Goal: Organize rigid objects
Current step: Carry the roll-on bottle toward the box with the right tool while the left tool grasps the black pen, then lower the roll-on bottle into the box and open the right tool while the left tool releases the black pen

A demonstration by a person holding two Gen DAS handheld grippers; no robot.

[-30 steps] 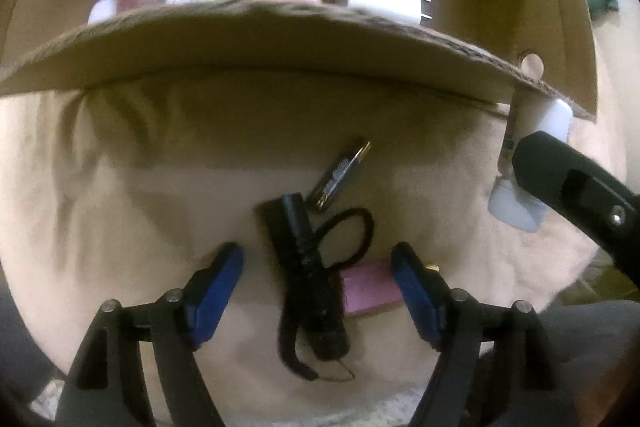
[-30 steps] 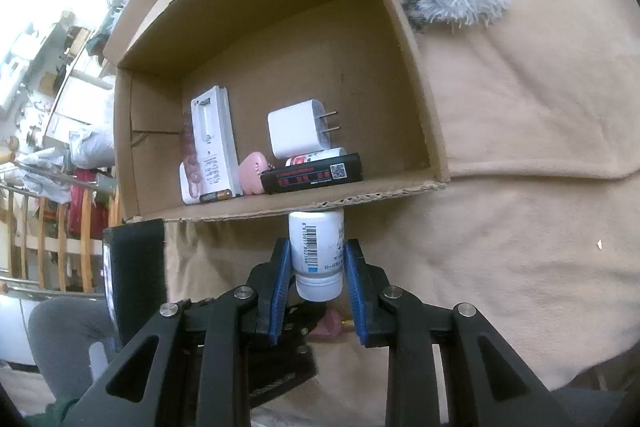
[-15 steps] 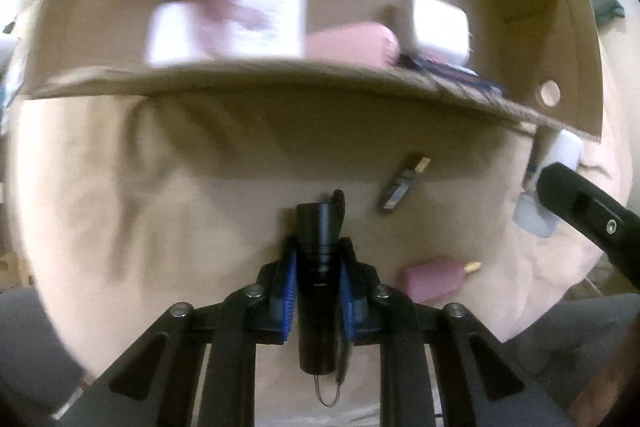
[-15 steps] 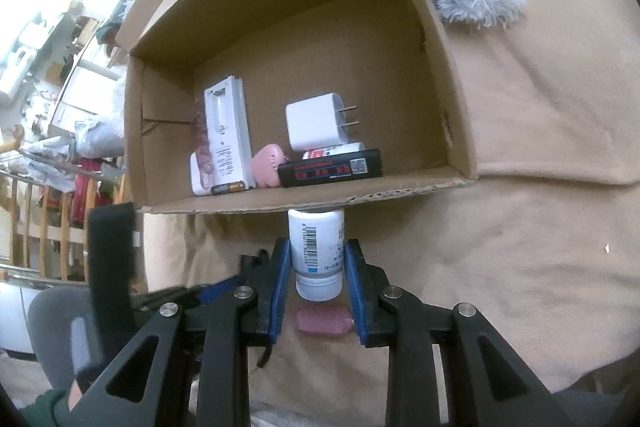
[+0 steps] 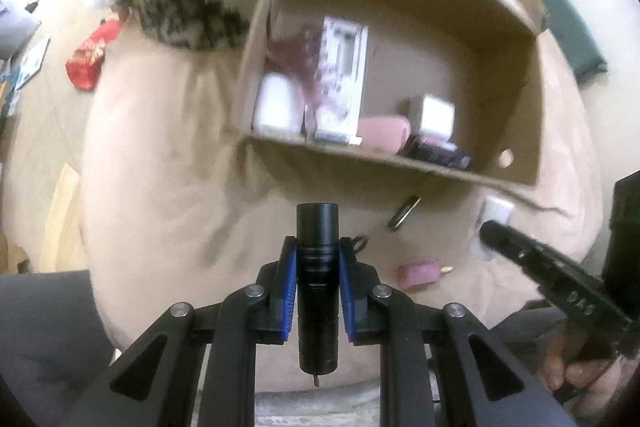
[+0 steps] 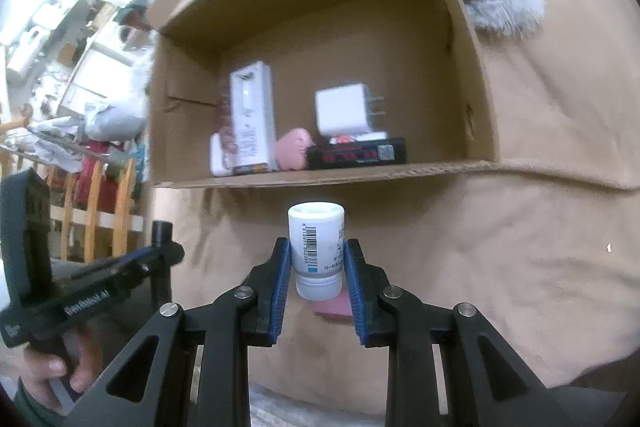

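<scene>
We lift the torch [image 5: 317, 281], newly pinched in our left gripper [image 5: 318, 267]; right gripper [image 6: 318, 273] clamps the bottle [image 6: 317, 253], both box-bound [image 6: 468, 75].

White bottle [image 6: 317, 250] in right gripper [image 6: 316, 277], below cardboard box [image 6: 460, 75], contents blurred.

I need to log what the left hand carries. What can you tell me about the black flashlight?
The black flashlight is a slim matte cylinder, seemingly metal, with a wider head and ribbed body. It is clamped mid-body between the left tool's blue pads, head pointing forward toward the cardboard box, tail toward the camera with a thin cord end showing. It hangs above the tan blanket, touching only the pads.
</scene>
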